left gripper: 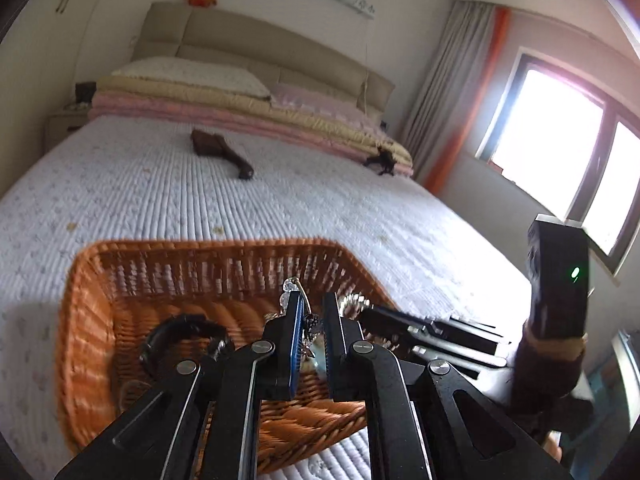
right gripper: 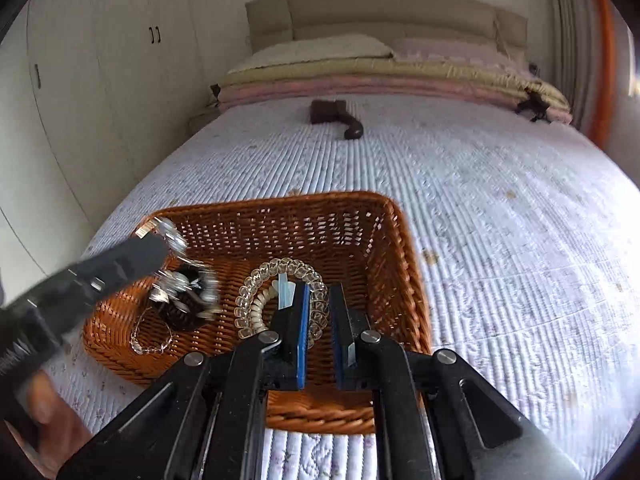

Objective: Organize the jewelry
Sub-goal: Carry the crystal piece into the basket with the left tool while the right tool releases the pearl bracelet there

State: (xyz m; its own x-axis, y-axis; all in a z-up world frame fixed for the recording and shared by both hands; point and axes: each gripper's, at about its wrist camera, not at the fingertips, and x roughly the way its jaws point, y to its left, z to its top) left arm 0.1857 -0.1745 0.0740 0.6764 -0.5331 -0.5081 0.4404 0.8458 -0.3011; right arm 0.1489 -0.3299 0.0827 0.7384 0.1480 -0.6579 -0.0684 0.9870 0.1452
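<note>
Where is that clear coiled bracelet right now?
In the right wrist view, the clear coiled bracelet lies inside the wicker basket, just left of the right hand-held gripper, with a dark hair tie further left.

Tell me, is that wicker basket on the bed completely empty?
No: in the right wrist view the wicker basket holds a clear coiled bracelet, a thin beaded chain and a dark piece beside them.

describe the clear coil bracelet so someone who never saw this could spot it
On the quilted bed sits an orange wicker basket. The clear coil bracelet lies on its floor, a pale spiral ring, unlike the dark round piece and thin bead strand beside it.
</note>
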